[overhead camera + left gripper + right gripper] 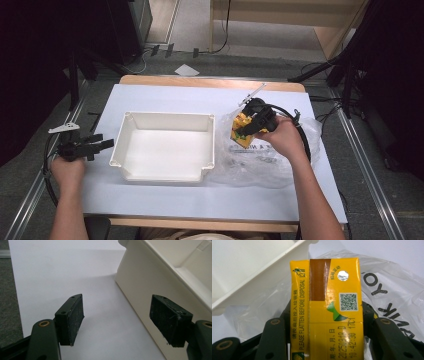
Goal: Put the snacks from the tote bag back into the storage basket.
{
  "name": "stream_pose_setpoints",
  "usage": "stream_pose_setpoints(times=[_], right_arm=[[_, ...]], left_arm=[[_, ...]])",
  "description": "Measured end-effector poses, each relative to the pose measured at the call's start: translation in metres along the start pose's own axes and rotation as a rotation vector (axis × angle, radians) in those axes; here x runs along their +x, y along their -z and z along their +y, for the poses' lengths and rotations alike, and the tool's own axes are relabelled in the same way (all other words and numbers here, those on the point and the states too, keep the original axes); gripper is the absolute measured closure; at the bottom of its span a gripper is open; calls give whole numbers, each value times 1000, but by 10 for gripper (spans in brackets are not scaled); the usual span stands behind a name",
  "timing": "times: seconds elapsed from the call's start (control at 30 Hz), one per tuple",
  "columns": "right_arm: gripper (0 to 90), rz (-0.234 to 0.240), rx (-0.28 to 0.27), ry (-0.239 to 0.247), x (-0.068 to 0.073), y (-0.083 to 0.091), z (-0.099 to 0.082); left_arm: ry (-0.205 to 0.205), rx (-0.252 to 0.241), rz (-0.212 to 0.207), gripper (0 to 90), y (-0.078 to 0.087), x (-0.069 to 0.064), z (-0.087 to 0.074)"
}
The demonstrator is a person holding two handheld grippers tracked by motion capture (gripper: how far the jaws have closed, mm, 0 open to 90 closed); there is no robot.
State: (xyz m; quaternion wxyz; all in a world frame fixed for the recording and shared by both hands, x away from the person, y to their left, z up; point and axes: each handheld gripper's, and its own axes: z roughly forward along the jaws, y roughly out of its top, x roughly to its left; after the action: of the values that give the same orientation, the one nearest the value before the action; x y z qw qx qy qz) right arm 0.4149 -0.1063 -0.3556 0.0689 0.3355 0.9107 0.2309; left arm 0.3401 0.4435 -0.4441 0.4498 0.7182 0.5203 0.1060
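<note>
The yellow drink carton (327, 312) runs off the right gripper view's bottom edge, its sides hidden by the jaws.

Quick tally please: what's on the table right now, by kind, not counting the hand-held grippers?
Yellow drink carton: 1, clamped in the right hand-held gripper
White plastic tub: 1
Clear plastic bag: 1
Total: 3

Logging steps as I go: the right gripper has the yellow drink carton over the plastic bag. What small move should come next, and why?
Probably carry the carton left over the white bin. The right gripper clamps it above the plastic bag, and the bin beside it looks empty.
</note>
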Motion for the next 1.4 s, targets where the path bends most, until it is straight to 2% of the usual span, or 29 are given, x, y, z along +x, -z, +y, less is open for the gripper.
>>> stream_pose_setpoints(times=[0.63,0.87,1.4], right_arm=[[516,1,-27,29,4,8,15],[516,-1,-48,45,9,16,22],[517,-4,-73,76,19,27,34]], left_arm=[[-11,23,-1,282,3,0,-5],[-9,16,-1,281,5,0,-6],[-16,33,-8,280,6,-1,-10]])
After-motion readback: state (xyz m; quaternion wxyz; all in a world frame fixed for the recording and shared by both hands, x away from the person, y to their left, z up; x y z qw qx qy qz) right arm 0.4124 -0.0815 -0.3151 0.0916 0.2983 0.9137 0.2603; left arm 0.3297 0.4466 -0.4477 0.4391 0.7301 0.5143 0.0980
